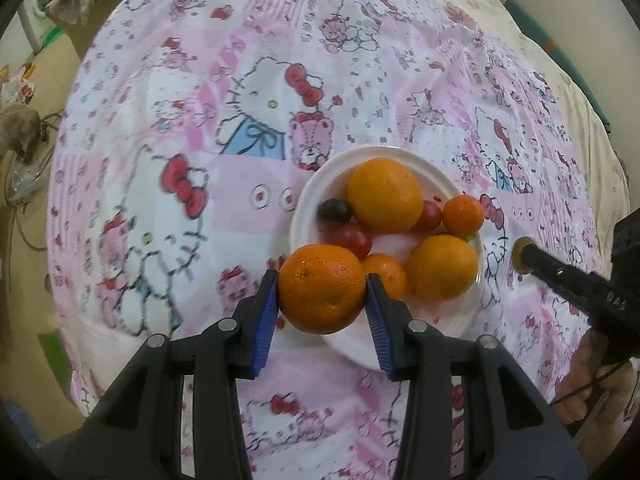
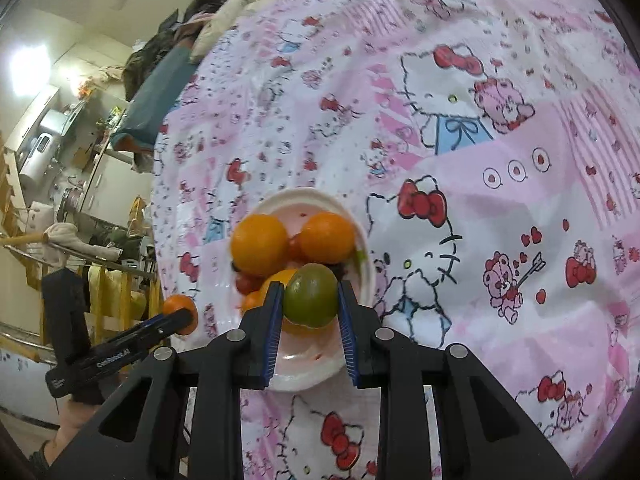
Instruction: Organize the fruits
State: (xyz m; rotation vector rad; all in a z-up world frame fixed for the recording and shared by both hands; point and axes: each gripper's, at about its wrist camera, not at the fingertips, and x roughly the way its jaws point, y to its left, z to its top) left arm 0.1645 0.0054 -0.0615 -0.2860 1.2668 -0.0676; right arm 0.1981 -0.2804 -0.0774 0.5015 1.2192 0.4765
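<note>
1. Two hand-held grippers hung over the white plate [image 1: 472, 292], which lay on a cartoon-print sheet [image 1: 240, 120] with wide bare cloth around it.
2. Left hand-held gripper [image 1: 322, 292] clenched a round, dimpled orange [image 1: 322, 288] above the plate's near rim.
3. Right hand-held gripper [image 2: 310, 296] clamped a smooth green fruit [image 2: 311, 295] over the plate.
4. Several oranges [image 1: 384, 194], glossy red tomatoes [image 1: 352, 240] and one dark grape [image 1: 334, 211] crowded the plate.

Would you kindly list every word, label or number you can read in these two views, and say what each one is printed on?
White lettering on the side of the left claw, right wrist view: too blurred to read.
Small white marks on the right claw, left wrist view: too small to read.
The patterned bedsheet shows cartoon pictures only, no legible words.
</note>
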